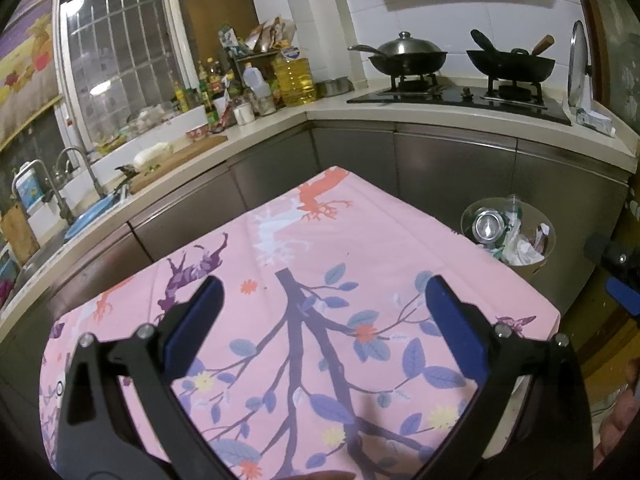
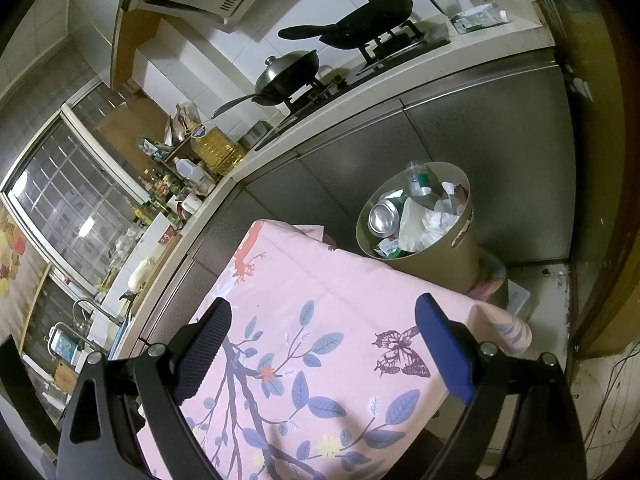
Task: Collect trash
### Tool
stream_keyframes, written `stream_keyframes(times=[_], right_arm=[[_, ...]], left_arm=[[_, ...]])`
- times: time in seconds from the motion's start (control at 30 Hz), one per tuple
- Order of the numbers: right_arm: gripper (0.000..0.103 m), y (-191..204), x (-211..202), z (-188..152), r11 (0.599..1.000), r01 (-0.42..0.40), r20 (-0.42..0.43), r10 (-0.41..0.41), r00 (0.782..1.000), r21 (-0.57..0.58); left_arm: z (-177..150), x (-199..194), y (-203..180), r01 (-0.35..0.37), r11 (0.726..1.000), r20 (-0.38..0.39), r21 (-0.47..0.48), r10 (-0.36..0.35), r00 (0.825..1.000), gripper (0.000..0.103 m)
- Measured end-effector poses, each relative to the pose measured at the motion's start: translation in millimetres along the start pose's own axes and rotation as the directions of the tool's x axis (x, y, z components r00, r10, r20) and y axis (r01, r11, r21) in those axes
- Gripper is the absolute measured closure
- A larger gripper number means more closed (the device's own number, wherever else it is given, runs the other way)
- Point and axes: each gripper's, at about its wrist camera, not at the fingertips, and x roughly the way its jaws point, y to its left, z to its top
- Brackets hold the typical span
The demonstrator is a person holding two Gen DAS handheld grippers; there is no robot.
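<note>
Trash bin, tan, round, holds the collected trash: crushed silver can, clear plastic bottle with green label, crumpled white paper. Bin stands beyond the far right corner of the pink floral cloth, touching or just behind its edge, ahead of and slightly right of the right fingers. In the left wrist view the same bin sits far ahead and right of the left fingers, past the cloth's right edge.

Right gripper: fingers spread wide apart, nothing between them, hovering over the cloth-covered worktop. One dark textured pad on the left, one blue pad on the right; a purple butterfly print lies just inside the blue one.

Left gripper: fingers also wide apart, empty, over the cloth's branch-and-leaf print. No loose trash visible on the cloth between or near either pair of fingers.

Beyond the fingers: grey cabinet fronts, pale L-shaped kitchen counter, gas stove with lidded wok and open black wok. Far left: oil jug, bottles, cutting board, sink with faucet, barred window.
</note>
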Motion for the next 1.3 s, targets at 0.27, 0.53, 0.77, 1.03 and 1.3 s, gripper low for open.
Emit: stream_keyframes(times=[0.27,0.53,0.77,1.03,1.3], right_arm=[[0.014,-0.4,-2.1,-4.0,1.000,0.003,0.002,-0.003,1.000,0.008],[0.014,-0.1,-3.9,-6.8,1.000,0.004,0.001,-0.004,1.000,0.010],[0.014,0.4,-4.8,-9.6,1.000,0.004,0.000,-0.004,1.000,0.013],[0.014,0.8,-5.5,-14.7,1.000,0.010,-0.003,-0.010,1.000,0.016],[0.014,0.5,-3.7,-22.9,1.000,0.017,-0.009,-0.017,1.000,0.021]], left_arm=[[-2.3,0.3,0.9,-0.005,1.000,-0.005,-0.015,0.005,1.000,0.006],[-3.6,0.2,2.4,-0.007,1.000,-0.007,-0.016,0.007,1.000,0.006],[-5.4,1.4,2.5,-0.016,1.000,-0.019,-0.022,0.016,1.000,0.006],[-6.8,2.7,2.9,-0.018,1.000,-0.024,-0.022,0.018,1.000,0.006],[-10.2,3.9,2.5,-0.023,1.000,-0.031,-0.020,0.023,0.999,0.006]])
